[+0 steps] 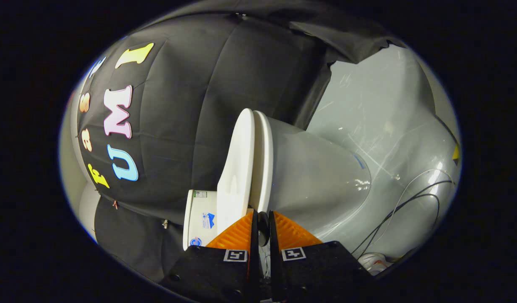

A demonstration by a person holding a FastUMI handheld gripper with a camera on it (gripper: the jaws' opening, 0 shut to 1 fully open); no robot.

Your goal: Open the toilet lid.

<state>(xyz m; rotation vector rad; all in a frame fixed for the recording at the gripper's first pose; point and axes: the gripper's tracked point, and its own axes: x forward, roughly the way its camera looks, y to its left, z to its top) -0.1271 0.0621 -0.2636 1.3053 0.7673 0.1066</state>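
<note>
The hand-held gripper (262, 221) had its two fingers drawn close together, leaving only a narrow slot between them, and the near rim of the toilet's seat (265, 155) ran down into that slot; whether both fingers (237, 233) actually pressed on it could not be told. The view was rolled sideways, so the white toilet (321, 181) appeared tipped on its side just ahead of the fingers. The toilet lid (237, 164) lay flat against the seat, the two parted only by a thin seam, with the lid's rim reaching the outer face of one finger. The cistern (199, 219) sat beside the lid against the booth's black cloth wall (191, 105). Thin cables (410, 198) trailed over the glossy grey floor (380, 109) beyond the bowl.
</note>
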